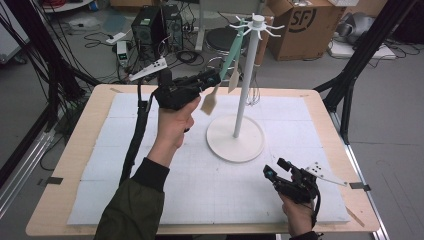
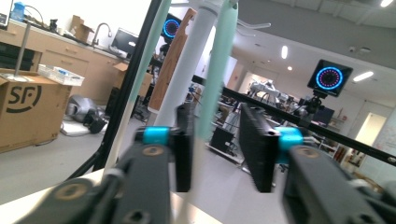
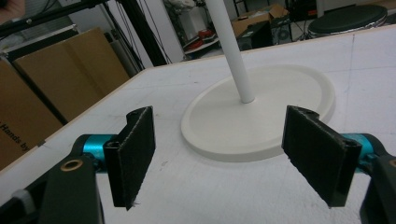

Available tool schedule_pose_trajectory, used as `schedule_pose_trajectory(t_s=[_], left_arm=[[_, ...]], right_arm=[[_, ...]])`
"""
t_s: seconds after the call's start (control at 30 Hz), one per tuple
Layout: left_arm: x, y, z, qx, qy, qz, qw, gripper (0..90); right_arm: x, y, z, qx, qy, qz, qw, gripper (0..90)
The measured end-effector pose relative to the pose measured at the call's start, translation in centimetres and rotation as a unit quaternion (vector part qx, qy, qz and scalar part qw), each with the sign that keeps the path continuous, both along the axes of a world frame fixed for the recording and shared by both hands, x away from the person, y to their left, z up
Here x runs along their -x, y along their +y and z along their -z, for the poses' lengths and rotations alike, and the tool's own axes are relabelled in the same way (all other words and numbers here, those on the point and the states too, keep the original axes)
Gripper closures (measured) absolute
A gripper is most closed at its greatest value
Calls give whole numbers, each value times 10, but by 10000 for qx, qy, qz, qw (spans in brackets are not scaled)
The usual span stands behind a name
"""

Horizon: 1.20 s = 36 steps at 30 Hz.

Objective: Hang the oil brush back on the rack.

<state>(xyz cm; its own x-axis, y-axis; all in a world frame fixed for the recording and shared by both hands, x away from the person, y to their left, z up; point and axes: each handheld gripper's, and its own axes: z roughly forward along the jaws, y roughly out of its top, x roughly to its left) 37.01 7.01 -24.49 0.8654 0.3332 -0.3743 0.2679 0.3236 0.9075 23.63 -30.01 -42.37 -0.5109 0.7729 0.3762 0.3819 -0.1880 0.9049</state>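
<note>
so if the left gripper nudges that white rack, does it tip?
Probably not easily: the white rack sits on a wide round base. Its thin tall pole could sway, though. The mint utensil between the left gripper's open jaws hangs free, so it likely swings.

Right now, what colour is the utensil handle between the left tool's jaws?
Pale mint green handle, hanging beside the white pole; clearest in the left gripper view.

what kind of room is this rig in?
Probably a robotics lab or workshop: cardboard boxes and loose cables on the floor behind the table, and a counter with a sink tap in the left gripper view.
</note>
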Motion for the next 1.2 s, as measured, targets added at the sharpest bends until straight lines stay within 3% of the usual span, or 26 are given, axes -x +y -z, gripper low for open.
schedule_pose_trajectory(t_s=[0.13, 0.27, 0.33, 0.4, 0.53, 0.83, 0.93, 1.2], left_arm=[[-2, -1, 3, -173, 134, 50, 9997, 465], [3, 0, 4, -223, 125, 120, 9996, 413], [6, 2, 5, -198, 54, 176, 9996, 413], [8, 5, 8, -141, 103, 276, 9995, 406], [11, 14, 18, -227, 182, 239, 9993, 353], [27, 45, 42, -281, -88, 75, 9995, 256], [28, 54, 54, -176, -67, 275, 9994, 228], [37, 77, 77, -177, -80, 101, 9998, 205]], right_arm=[[0, -1, 0, -17, 22, -21, 10000, 251], [0, 1, 0, -7, 26, -48, 10000, 251], [0, 2, 0, 11, 21, -68, 10000, 250], [0, 4, 0, 29, 11, -78, 10000, 250], [1, 7, 0, 64, -18, -99, 9999, 249], [1, 10, 0, 116, 21, -141, 9998, 243], [1, 11, 1, 150, 8, -140, 9998, 241], [1, 18, 2, 256, 18, -203, 9995, 241]])
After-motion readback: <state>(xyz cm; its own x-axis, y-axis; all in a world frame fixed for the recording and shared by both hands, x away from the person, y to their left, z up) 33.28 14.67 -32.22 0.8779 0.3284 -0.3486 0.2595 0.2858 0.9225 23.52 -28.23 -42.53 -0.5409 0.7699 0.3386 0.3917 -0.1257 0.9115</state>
